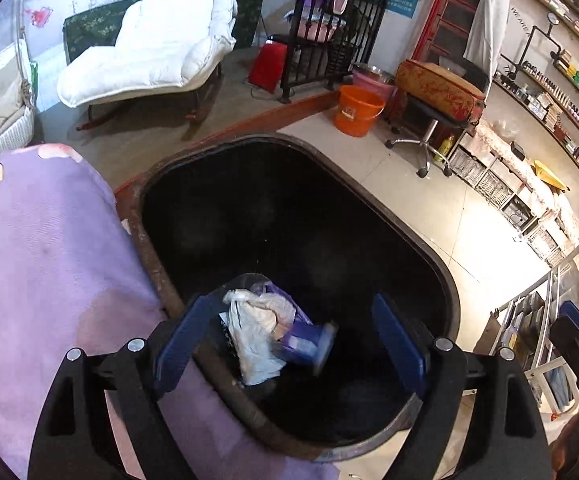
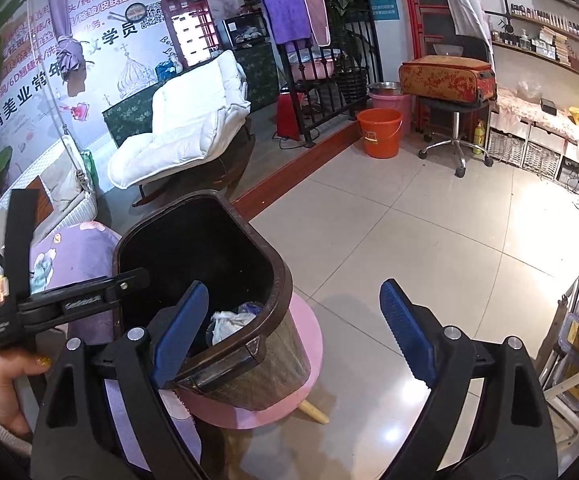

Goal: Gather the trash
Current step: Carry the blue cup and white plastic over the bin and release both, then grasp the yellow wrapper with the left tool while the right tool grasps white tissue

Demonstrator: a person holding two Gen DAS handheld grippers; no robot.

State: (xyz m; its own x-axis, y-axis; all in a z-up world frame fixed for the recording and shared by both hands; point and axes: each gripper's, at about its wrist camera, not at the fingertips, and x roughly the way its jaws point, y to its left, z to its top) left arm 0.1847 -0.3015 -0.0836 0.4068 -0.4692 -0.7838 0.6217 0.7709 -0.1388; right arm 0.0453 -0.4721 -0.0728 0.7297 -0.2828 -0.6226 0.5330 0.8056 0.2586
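A dark brown trash bin [image 1: 429, 248] stands open below my left gripper [image 1: 289, 300]. The blue pads are spread wide over the bin's near end with nothing pressed between them. Inside the bin lie a crumpled white tissue or bag [image 1: 257, 328] and a purple-blue wrapper [image 1: 305, 340]. In the right wrist view the bin [image 2: 281, 276] sits on a pink stool [image 2: 305, 344], with the trash [image 2: 229, 324] showing at its near corner. My right gripper [image 2: 294, 286] is open and empty, its left pad in front of the bin's rim and its right pad over bare floor.
A purple bedcover [image 1: 49, 260] lies left of the bin. A hand [image 2: 9, 380] holds the left gripper. Beyond are a white rocking lounger [image 2: 185, 128], an orange bucket [image 2: 379, 132], a rolling stool with a suitcase [image 2: 447, 76], a black railing and a white rack [image 1: 537, 320].
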